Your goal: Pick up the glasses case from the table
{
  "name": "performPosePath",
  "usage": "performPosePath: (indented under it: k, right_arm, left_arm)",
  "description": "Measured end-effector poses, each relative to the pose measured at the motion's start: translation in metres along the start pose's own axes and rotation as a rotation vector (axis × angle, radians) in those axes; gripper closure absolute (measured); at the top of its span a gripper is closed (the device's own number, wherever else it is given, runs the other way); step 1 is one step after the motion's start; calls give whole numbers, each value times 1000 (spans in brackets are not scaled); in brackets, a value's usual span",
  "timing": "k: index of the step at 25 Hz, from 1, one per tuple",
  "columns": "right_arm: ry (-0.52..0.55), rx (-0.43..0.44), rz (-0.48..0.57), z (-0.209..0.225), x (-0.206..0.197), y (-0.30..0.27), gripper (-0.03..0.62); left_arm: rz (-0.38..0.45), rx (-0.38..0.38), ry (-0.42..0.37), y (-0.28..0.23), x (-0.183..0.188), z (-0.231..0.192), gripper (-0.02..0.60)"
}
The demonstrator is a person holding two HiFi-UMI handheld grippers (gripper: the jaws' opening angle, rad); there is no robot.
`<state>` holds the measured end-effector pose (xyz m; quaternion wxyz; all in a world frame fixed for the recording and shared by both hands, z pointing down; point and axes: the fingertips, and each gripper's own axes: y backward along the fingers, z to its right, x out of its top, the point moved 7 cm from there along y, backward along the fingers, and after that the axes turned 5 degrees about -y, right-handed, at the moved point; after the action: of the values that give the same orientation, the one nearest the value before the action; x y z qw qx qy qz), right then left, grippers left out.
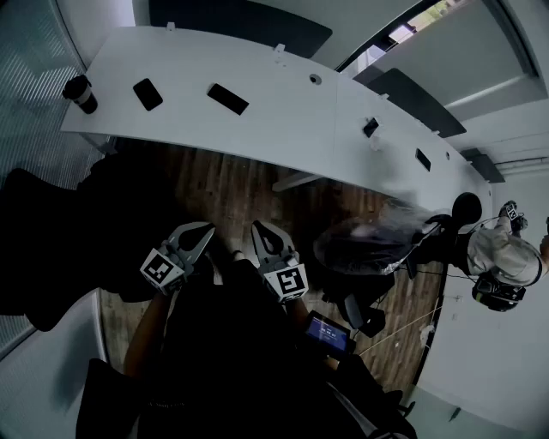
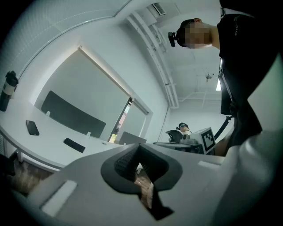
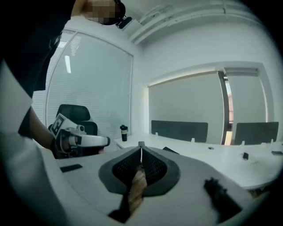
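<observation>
Head view: a long white surface (image 1: 283, 111) crosses the upper frame above a wood floor (image 1: 232, 184). A dark cup (image 1: 80, 93) stands at its upper-left end, and the glasses case (image 1: 227, 99) lies further right. The left tongs (image 1: 204, 233) and right tongs (image 1: 260, 231) hover at lower centre, well apart from the case.
Left gripper view: the tongs are closed and empty.
Right gripper view: the tongs are closed and empty.

Office, meeting-room type. Long curved white desk (image 1: 283, 111) runs ahead of the left gripper (image 1: 199, 238) and right gripper (image 1: 262, 236), with dark divider screens (image 1: 240, 21) along its far edge. Wood-plank floor (image 1: 223, 189) lies between the grippers and the desk. Black mesh office chair (image 1: 360, 244) sits just right of the right gripper. Glass wall with blinds (image 3: 93, 88) stands beyond the left gripper's left side.
</observation>
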<state>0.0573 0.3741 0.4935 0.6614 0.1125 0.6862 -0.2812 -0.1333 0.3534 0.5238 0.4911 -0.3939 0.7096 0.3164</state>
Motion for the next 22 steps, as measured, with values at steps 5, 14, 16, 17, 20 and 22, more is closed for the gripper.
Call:
performPosePath:
  k: [5,14,16,17,20,22]
  right_arm:
    - [-30,-12,4,16,-10,-20,585]
    - [-16,38,22,59,-10,-62,585]
    - [1,53,10,71,-3,-72,585]
    - [4,61,9,79,-1,-76,585]
    - [-3,89,8,103,-1,-89,585]
    - [4,115,-1,119,-4,-97,585]
  left_arm:
    - [-11,42,11,4,-3,-15,578]
    - [-55,151,1,-6,8,-33,578]
    - [-70,169,4,-17,10,-38,578]
    - [-74,175,5,-24,12,-40,578]
    - [-75,178,-30,-44,7,-48,578]
    - [-80,171,-62,-60,2,-52,578]
